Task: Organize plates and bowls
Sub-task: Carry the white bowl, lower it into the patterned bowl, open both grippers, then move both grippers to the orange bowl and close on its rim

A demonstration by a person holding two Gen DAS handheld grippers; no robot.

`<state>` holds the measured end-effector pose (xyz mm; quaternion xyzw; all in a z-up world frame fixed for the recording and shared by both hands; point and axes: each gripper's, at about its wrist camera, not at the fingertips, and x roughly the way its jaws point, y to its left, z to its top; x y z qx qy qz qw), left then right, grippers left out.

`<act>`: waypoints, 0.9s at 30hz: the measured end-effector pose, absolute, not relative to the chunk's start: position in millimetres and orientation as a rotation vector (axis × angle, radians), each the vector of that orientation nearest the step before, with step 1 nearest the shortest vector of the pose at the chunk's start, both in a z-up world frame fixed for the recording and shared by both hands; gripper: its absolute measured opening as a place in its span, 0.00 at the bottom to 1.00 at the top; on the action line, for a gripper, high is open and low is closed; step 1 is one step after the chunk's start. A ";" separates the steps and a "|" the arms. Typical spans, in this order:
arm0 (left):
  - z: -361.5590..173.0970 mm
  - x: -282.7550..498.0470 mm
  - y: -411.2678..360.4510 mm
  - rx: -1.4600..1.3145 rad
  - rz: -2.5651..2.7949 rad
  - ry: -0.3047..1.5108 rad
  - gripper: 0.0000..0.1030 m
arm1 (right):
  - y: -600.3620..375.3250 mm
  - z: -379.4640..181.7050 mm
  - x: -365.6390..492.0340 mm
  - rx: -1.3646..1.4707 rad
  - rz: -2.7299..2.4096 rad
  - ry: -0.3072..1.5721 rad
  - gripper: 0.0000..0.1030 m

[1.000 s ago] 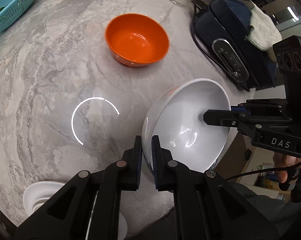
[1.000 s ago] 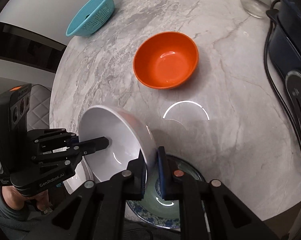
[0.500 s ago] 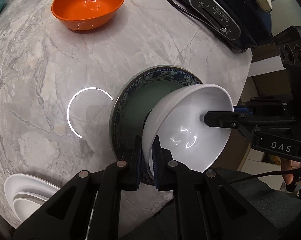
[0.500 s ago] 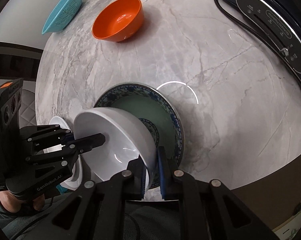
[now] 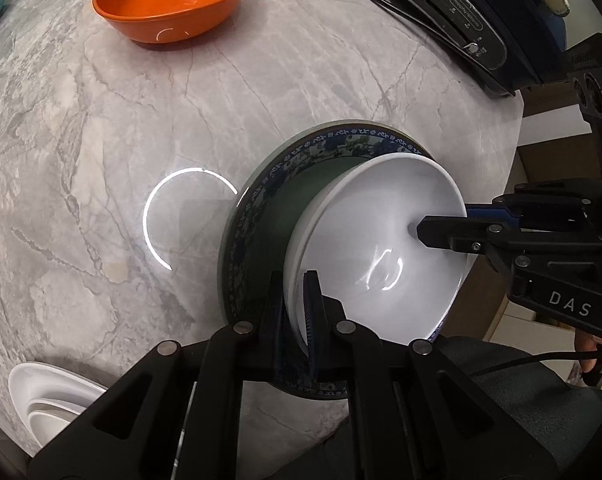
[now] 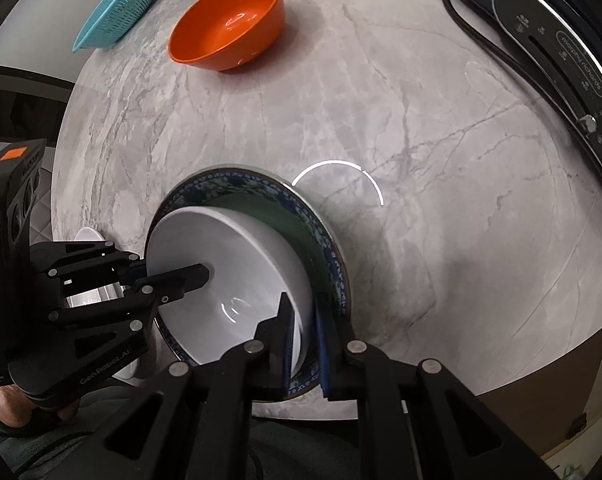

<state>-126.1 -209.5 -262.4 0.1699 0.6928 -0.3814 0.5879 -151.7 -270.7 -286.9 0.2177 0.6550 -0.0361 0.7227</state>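
A white bowl point(image 5: 381, 248) point(image 6: 237, 264) sits low in the blue-patterned plate point(image 5: 261, 216) point(image 6: 261, 184) near the table's front edge; whether it rests on the plate I cannot tell. My left gripper point(image 5: 295, 308) is shut on the bowl's left rim, and my right gripper point(image 6: 303, 332) is shut on the opposite rim. Each gripper shows in the other's view: the right gripper point(image 5: 441, 232) at the right, the left gripper point(image 6: 173, 276) at the left. An orange bowl point(image 5: 173, 0) point(image 6: 229, 28) stands alone at the far side.
A dark appliance point(image 5: 461, 16) point(image 6: 549, 60) with a cord lies along the right edge. White dishes point(image 5: 41, 400) are stacked at the near left. A teal colander point(image 6: 117, 12) sits at the far left. Bare marble point(image 6: 421, 120) lies between the plate and the orange bowl.
Both grippers have carried the white bowl back from the middle of the table and down over the patterned plate. The orange bowl now lies farther off.
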 end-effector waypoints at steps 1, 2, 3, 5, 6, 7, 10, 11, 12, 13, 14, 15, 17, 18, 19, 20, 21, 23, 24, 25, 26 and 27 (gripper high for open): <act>-262.5 -125.2 -209.4 0.389 -0.887 1.615 0.08 | -270.9 -288.1 -151.5 0.482 -0.080 1.447 0.12; -262.6 -124.7 -208.6 0.381 -0.886 1.615 0.08 | -271.5 -288.8 -151.3 0.484 -0.079 1.447 0.12; -262.5 -124.3 -208.9 0.374 -0.885 1.615 0.09 | -271.5 -289.5 -151.0 0.481 -0.079 1.450 0.12; -261.4 -122.3 -205.1 0.373 -0.887 1.614 0.09 | -271.0 -290.4 -150.6 0.472 -0.078 1.451 0.11; -260.6 -121.8 -204.2 0.372 -0.887 1.614 0.09 | -270.6 -290.5 -150.8 0.469 -0.077 1.450 0.11; -259.1 -120.7 -201.7 0.369 -0.889 1.614 0.09 | -270.5 -290.6 -150.8 0.465 -0.077 1.450 0.11; -254.4 -119.1 -195.6 0.347 -0.894 1.609 0.13 | -269.3 -290.3 -150.4 0.449 -0.083 1.451 0.09; -250.1 -117.9 -193.7 0.335 -0.895 1.606 0.16 | -268.6 -290.2 -150.0 0.446 -0.081 1.452 0.09; -247.1 -116.8 -192.1 0.322 -0.898 1.601 0.21 | -267.7 -290.2 -149.9 0.445 -0.081 1.453 0.09; -242.4 -117.2 -191.2 0.308 -0.902 1.592 0.25 | -268.0 -290.4 -149.8 0.447 -0.080 1.454 0.11; -237.5 -116.4 -189.6 0.298 -0.904 1.580 0.38 | -267.7 -289.8 -149.7 0.448 -0.076 1.452 0.12; -233.1 -115.4 -188.2 0.273 -0.920 1.577 0.49 | -267.1 -288.6 -149.5 0.442 -0.074 1.450 0.14; -222.2 -115.1 -185.6 0.257 -0.932 1.557 0.58 | -266.2 -283.4 -149.1 0.441 -0.064 1.437 0.22; -216.2 -115.1 -185.2 0.266 -0.928 1.538 0.69 | -266.1 -280.3 -149.0 0.448 -0.056 1.429 0.30; -209.8 -114.8 -184.5 0.272 -0.922 1.515 0.75 | -265.7 -276.5 -149.1 0.451 -0.047 1.420 0.39; -203.1 -112.9 -181.6 0.266 -0.925 1.498 0.81 | -265.3 -272.5 -148.9 0.448 -0.039 1.409 0.44; -197.1 -110.5 -179.6 0.253 -0.925 1.487 0.82 | -264.6 -268.4 -149.2 0.442 -0.035 1.400 0.53; -185.6 -105.1 -176.2 0.236 -0.912 1.466 0.86 | -264.8 -260.3 -150.2 0.423 -0.041 1.387 0.57; -179.8 -102.2 -174.5 0.236 -0.901 1.452 0.92 | -266.1 -256.2 -150.8 0.422 -0.041 1.381 0.57; -174.8 -99.0 -172.7 0.232 -0.893 1.438 0.94 | -267.9 -252.1 -150.6 0.423 -0.042 1.376 0.57; -170.4 -95.9 -170.6 0.227 -0.885 1.427 0.96 | -270.4 -247.4 -150.3 0.424 -0.045 1.366 0.57; -167.2 -92.1 -169.2 0.223 -0.872 1.420 0.96 | -273.4 -242.4 -149.6 0.423 -0.049 1.353 0.59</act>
